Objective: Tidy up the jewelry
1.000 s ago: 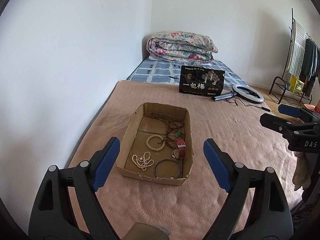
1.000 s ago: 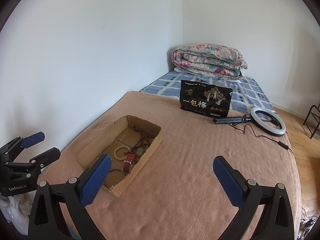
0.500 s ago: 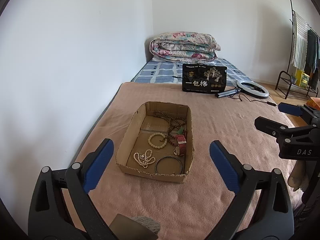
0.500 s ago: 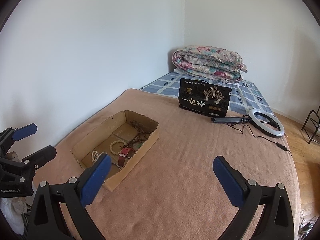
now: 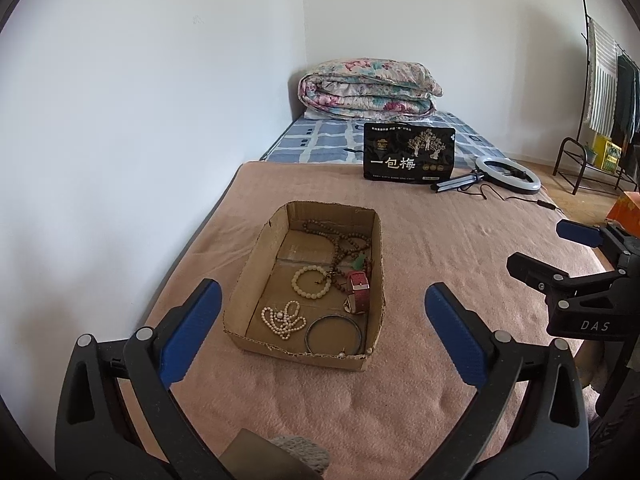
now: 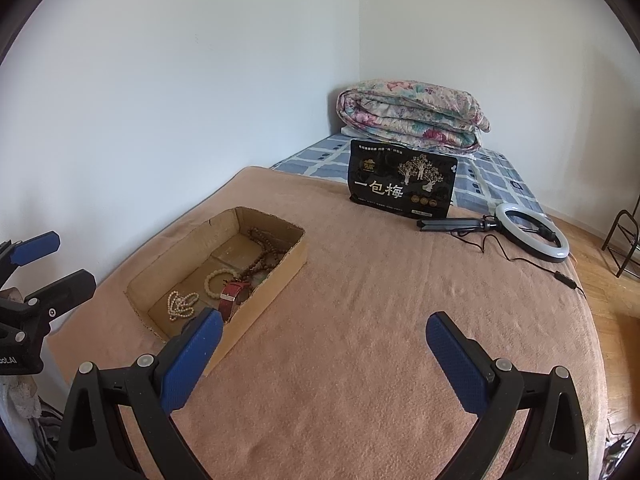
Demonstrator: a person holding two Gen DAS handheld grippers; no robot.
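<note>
Pink blanket [image 5: 420,240] covering bed, folded floral quilt [image 5: 368,88] at far corner on blue checked sheet [image 5: 320,140], black snack bag [image 5: 409,156] upright, ring light [image 5: 508,174] lying beside it, clothes rack [image 5: 600,92] at right.

The left gripper [image 5: 320,312] is held low and level, its two blue-padded fingers [image 5: 191,330] spread wide with nothing between them. Its black arms run back to the lower corners of its own view. The right gripper [image 6: 323,346] is posed much the same, jaws wide apart and empty, blue pads [image 6: 456,362] facing each other across the gap. Each one shows at the edge of the other's camera (the right at the far right of the left view [image 5: 560,254], the left at the far left of the right view [image 6: 52,262]), seen side-on with fingers parted. The two are well apart, side by side, pointing roughly the same way.
</note>
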